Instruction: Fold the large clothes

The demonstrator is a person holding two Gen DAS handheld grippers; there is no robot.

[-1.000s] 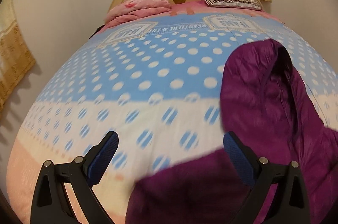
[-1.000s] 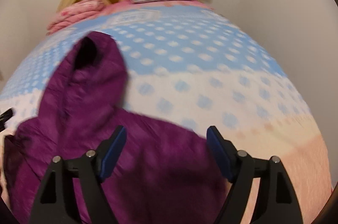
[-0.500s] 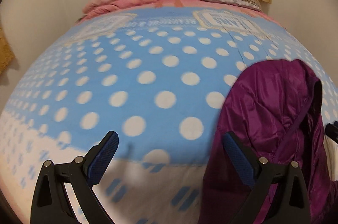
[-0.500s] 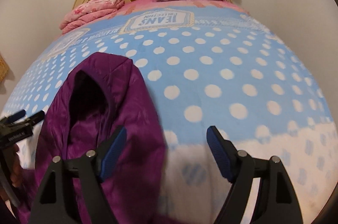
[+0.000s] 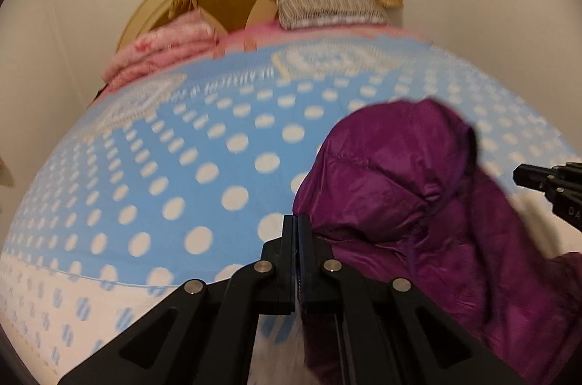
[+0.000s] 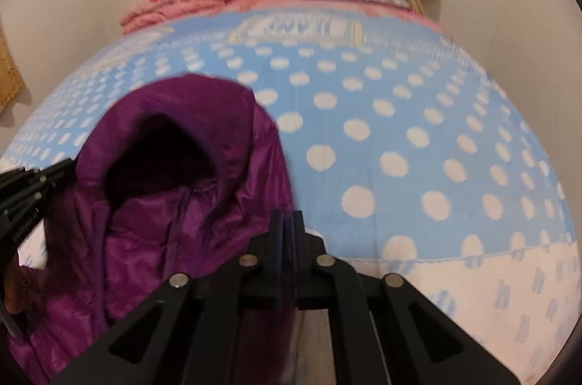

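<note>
Bed first: blue polka-dot cover, soft and springy, so you get no firm backing when you press a crease. Pink bedding and a pillow sit up at the headboard, well clear.

Jacket: purple hooded puffer, lying on the bed between your two hands, hood toward the headboard with its opening facing up. Judging by the sheen and quilting, expect it light, lofty, slick. It'll probably spring back out of a fold and slide on itself, and trapped air may need pressing out. Zipper line runs down the front below the hood; that's likely the only stiffish part.

Left gripper: jaws clenched, sitting right at the jacket's left edge, a sliver of purple between the pads, so it looks like you've got that edge pinched. Can't fully confirm how much fabric.

Right gripper: jaws clenched too, at the jacket's right edge near the hood base. Blur hides whether fabric is actually caught; can't tell.

Where to hold: take seams or the hem, not bare shell, since a thin pinch on slick nylon may slip. Grip both shoulders evenly or the hood will likely flop sideways.
</note>
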